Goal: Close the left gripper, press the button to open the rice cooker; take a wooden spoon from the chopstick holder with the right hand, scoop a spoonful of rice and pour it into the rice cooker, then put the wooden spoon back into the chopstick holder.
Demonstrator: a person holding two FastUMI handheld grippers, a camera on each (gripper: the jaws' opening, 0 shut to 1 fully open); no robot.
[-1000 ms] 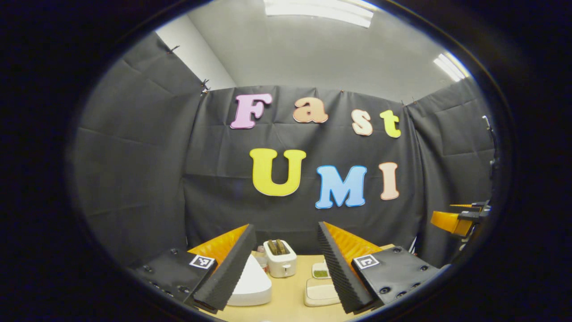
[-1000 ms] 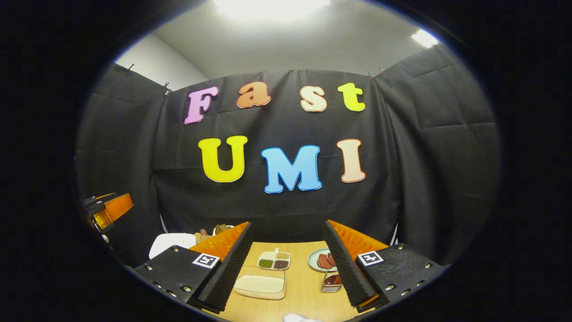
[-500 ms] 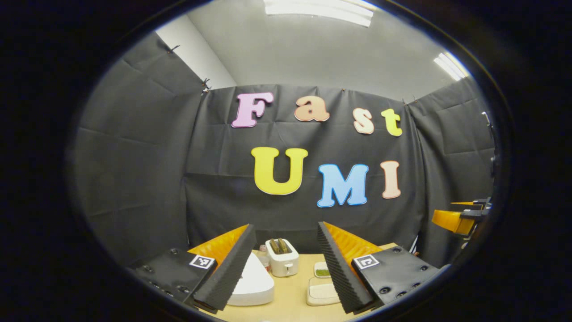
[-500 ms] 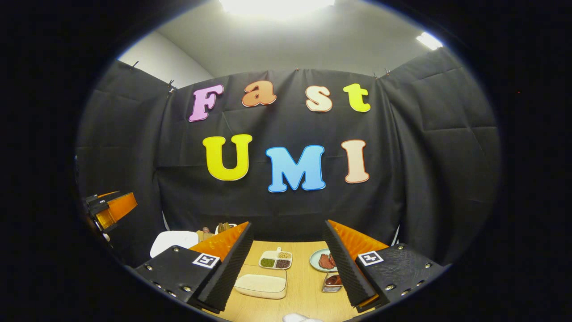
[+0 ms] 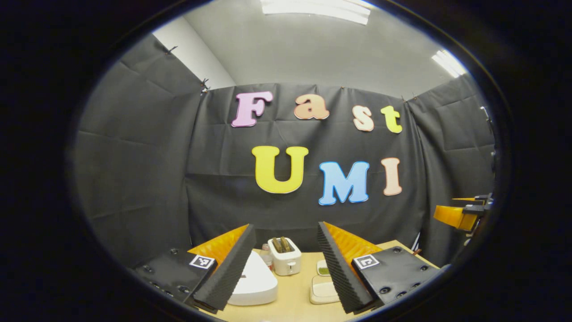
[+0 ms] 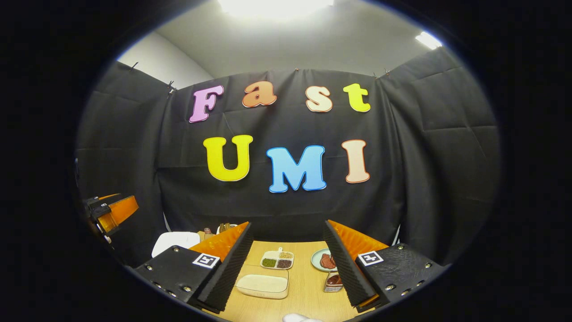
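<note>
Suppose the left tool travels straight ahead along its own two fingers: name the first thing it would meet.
Most likely the white toaster, which stands between the open left tool's fingers, with the closed rice cooker just left of that line. Depth is unclear in this fisheye view; the tool may pass above it to the black cloth wall.

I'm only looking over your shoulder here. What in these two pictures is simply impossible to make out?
- Rice cooker, left gripper view: its button is hidden behind the left gripper's own finger.
- Chopstick holder and wooden spoon: too small and too hidden to pick out in either view.
- Divided dish, right gripper view: contents too small to name.
- Small stacked dish, right gripper view: partly behind a finger of the right gripper.
</note>
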